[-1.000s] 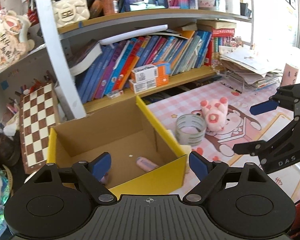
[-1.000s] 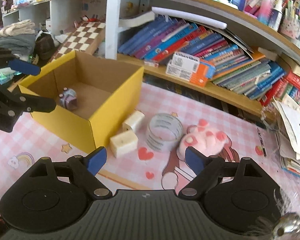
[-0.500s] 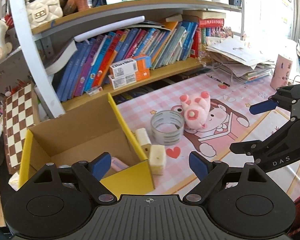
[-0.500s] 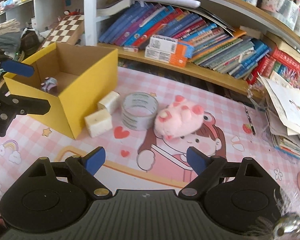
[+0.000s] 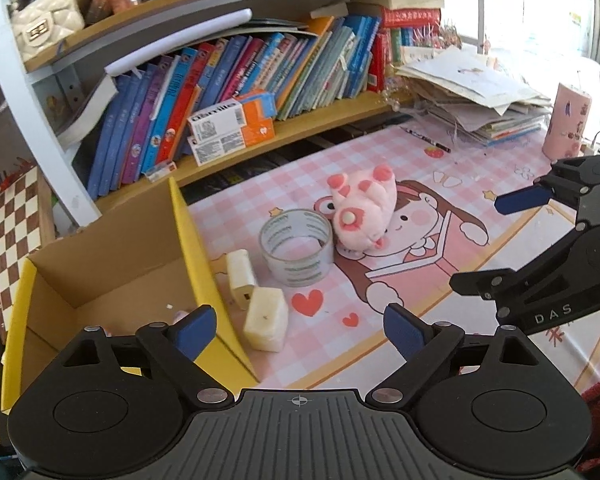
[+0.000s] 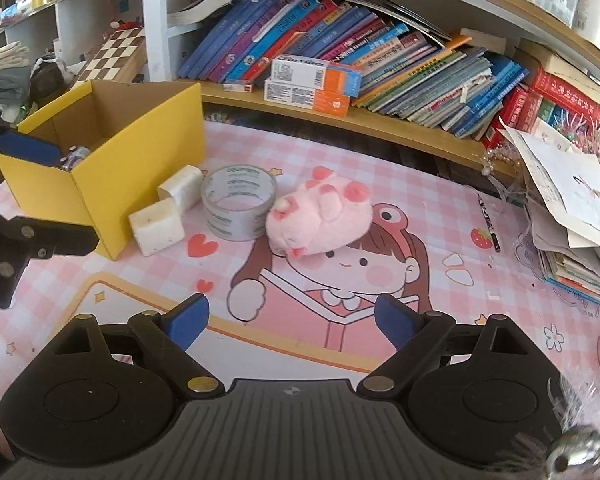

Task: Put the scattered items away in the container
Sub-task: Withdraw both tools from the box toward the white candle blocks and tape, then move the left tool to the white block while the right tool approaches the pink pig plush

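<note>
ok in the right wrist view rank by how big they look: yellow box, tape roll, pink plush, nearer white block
1. yellow box
2. pink plush
3. tape roll, looks close to the plush, so unsure
4. nearer white block

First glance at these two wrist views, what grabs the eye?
The pink plush toy lying mid-mat on the pink cartoon desk mat, touching a tape roll on its left. Left of that, two cream blocks sit against the yellow box, which already holds a small item. Packed bookshelves fill the background.
</note>
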Tool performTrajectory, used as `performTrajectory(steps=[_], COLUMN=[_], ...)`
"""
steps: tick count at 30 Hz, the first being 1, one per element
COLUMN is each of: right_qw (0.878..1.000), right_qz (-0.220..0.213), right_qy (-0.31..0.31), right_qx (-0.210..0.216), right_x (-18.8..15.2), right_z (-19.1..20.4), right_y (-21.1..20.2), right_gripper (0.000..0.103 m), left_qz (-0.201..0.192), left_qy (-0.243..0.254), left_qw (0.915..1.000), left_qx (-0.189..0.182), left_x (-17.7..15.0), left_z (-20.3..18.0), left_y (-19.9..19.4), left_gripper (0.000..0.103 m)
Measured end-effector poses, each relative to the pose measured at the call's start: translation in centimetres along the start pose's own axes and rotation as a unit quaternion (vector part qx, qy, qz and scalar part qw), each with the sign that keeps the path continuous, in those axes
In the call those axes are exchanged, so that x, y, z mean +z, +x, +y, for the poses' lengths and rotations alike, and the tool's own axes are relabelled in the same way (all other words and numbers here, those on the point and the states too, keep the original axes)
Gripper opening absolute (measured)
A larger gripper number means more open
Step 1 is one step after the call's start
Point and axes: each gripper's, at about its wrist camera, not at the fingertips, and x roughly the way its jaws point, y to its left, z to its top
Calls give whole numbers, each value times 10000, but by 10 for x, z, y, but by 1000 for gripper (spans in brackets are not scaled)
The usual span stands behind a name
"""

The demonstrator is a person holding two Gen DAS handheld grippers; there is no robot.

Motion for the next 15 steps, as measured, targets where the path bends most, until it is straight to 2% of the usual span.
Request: performTrajectory(steps=[10,15], right_qw=[10000,9999], right_qz=[74,129], right_qy=[37,76], right_qx=[34,54], right_x=[-4,-2], right_z=[-18,-26], right_y=[16,27], right_gripper=[91,91], left_qz=[379,407], left_qy=[-115,17], left_qw=[9992,9984], left_qx=[43,393], left_x=[0,-1], left_z=[-15,-22], left_y=[28,43], left_gripper=[93,93])
